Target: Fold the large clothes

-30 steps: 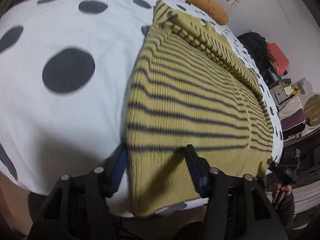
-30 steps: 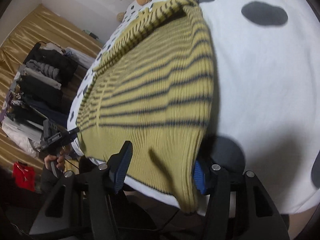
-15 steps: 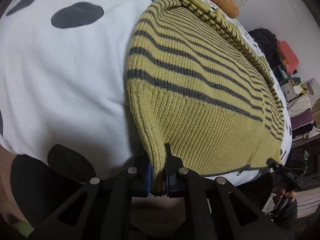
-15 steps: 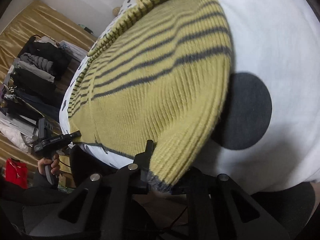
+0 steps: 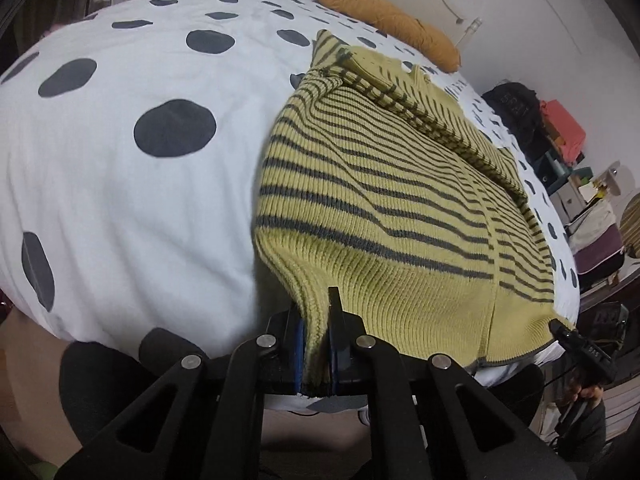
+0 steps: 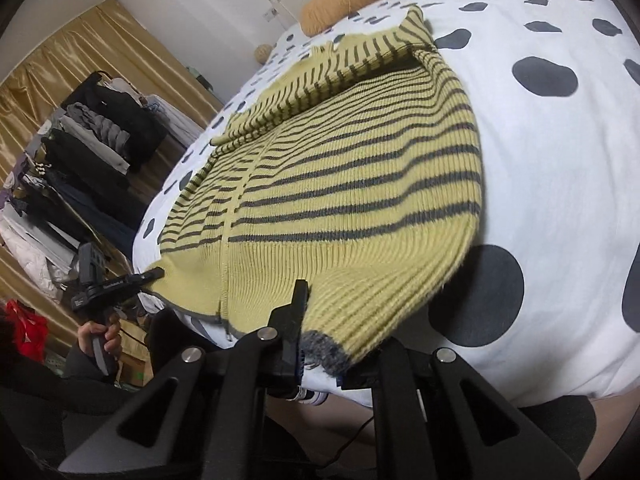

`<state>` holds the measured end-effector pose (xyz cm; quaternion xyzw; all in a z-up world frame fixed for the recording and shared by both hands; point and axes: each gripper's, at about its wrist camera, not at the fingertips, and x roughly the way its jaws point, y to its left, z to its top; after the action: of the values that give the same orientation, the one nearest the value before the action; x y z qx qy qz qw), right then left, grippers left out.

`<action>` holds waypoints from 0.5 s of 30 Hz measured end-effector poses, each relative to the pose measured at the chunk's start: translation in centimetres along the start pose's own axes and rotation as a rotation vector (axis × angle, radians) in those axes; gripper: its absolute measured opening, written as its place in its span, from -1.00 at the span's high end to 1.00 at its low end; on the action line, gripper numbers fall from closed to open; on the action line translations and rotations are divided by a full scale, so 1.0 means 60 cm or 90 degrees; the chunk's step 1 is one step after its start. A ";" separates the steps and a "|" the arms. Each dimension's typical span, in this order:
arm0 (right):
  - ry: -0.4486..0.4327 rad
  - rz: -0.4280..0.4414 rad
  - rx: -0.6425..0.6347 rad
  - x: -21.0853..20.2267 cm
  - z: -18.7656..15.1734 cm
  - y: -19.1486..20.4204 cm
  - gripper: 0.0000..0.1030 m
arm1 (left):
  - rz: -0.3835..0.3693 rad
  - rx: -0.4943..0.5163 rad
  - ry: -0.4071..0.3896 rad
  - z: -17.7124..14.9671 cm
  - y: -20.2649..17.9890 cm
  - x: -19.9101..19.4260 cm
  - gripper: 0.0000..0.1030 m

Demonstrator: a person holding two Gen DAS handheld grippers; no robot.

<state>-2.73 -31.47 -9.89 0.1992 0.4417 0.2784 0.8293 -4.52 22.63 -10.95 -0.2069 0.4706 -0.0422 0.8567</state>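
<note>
Sweater [image 6: 340, 184] hem inside right tool [image 6: 320, 354]

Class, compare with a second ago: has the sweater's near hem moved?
Yes. The sweater hem, then flat on the bedspread, is now pinched and lifted off it by the left gripper and right gripper.

Left tool [image 5: 316, 344] clamped tight, angled downward, right tool [image 6: 320, 344] likewise clamped
</note>
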 end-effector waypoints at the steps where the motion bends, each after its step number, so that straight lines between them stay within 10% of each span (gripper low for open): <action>1: 0.000 -0.002 -0.001 -0.001 0.005 0.003 0.79 | 0.003 -0.001 0.010 0.009 -0.004 0.002 0.85; 7: 0.040 -0.026 0.037 0.010 0.062 0.015 0.80 | 0.005 0.000 0.043 0.099 -0.045 -0.002 0.85; 15: -0.030 -0.060 -0.035 -0.013 0.250 0.067 0.80 | -0.001 0.047 -0.057 0.318 -0.106 -0.016 0.85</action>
<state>8.40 -30.12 0.85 0.1618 0.4233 0.2465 0.8567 11.46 23.10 1.30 -0.1768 0.4297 -0.0507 0.8840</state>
